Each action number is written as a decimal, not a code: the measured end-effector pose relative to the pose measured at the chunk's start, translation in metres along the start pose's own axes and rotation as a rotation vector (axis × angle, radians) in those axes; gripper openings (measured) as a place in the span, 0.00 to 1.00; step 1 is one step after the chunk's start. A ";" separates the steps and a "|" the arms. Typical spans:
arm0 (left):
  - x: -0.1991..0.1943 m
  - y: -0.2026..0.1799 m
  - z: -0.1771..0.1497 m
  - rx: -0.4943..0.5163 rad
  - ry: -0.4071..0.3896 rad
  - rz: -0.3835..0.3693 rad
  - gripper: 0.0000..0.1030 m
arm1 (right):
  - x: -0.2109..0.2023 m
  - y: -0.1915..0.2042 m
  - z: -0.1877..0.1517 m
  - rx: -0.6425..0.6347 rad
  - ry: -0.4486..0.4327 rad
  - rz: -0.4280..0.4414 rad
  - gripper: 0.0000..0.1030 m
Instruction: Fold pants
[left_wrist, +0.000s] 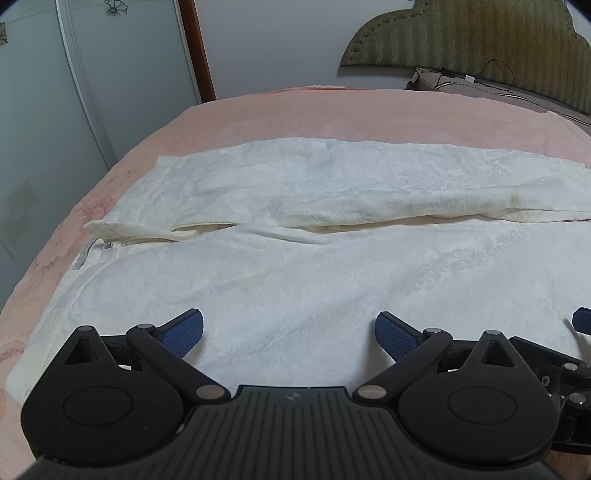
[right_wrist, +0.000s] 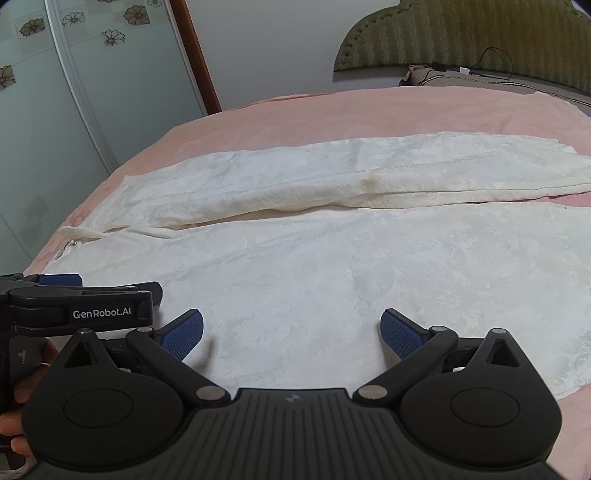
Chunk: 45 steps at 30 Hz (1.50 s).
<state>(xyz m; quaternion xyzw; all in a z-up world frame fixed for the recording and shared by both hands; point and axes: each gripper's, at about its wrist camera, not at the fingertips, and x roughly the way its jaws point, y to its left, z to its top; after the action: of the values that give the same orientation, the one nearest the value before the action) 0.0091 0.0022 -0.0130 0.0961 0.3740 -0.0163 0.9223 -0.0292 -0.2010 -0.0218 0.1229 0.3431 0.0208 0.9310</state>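
Matt, textured white cloth pants (left_wrist: 295, 280) on soft pink bedspread (left_wrist: 295, 114).

I'm looking at a home bedroom: a bed under a pink bedspread (left_wrist: 332, 114) fills mid-frame, a padded green headboard (left_wrist: 480, 37) and pillow (right_wrist: 461, 79) upper right, frosted flowered wardrobe doors (right_wrist: 74, 92) upper left.

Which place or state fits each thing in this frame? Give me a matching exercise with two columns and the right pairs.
Things:
1. pants
2. left gripper
3. headboard
4. bedspread

Places or states:
A. olive green, against the wall at the far end of the bed
B. pink, beneath the garment
C. white, spread flat with both legs side by side
D. fingers wide apart, holding nothing, above the near leg

Pairs: 1-C, 2-D, 3-A, 4-B
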 end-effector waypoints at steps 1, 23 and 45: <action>0.000 0.000 0.000 0.000 0.000 0.000 0.99 | -0.001 0.000 0.000 -0.001 -0.002 0.002 1.00; 0.009 0.008 0.002 -0.007 0.009 -0.030 0.99 | -0.001 0.009 0.005 -0.060 -0.128 0.094 1.00; 0.011 0.080 0.015 -0.091 -0.059 0.030 0.99 | 0.216 0.065 0.188 -0.399 0.044 0.348 1.00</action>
<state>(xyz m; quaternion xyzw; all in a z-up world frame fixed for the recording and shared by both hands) 0.0351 0.0781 0.0033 0.0594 0.3453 0.0117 0.9365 0.2599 -0.1524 -0.0045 -0.0063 0.3260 0.2506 0.9115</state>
